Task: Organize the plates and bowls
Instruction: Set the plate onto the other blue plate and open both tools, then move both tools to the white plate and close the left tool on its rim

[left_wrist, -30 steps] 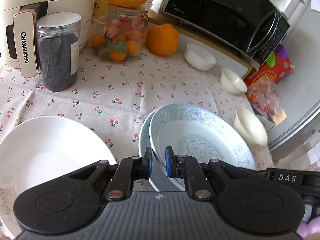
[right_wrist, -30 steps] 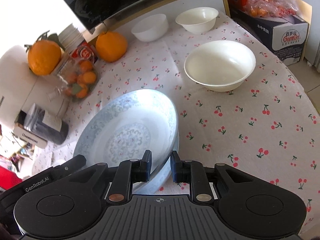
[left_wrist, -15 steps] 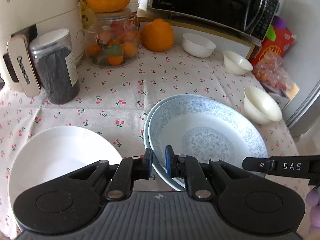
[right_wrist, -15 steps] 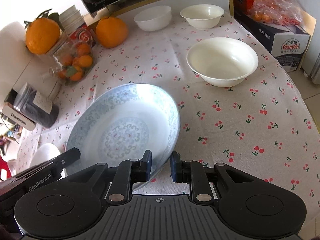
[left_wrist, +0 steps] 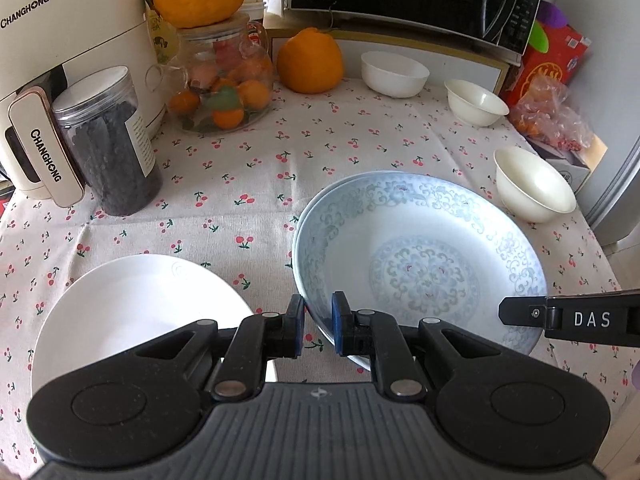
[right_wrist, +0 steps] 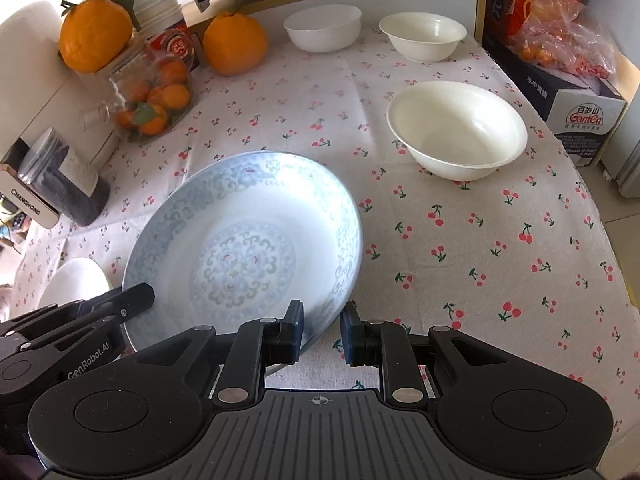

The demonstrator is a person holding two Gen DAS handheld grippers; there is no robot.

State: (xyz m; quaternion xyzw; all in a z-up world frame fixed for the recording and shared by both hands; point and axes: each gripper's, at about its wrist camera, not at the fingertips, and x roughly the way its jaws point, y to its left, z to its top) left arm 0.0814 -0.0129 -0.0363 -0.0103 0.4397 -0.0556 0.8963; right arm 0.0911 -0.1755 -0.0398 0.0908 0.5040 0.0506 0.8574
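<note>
The round blue-patterned porcelain plate sits atop a matching plate on the cherry-print counter, its near rim clenched between both the left hand-held gripper and the right hand-held gripper.

Both the left gripper and the right gripper are matte black, with ribbed grey housings, silver pivot screws, blue-edged finger pads and white "DAS" and "GenRobot.AI" lettering on their sides.
</note>
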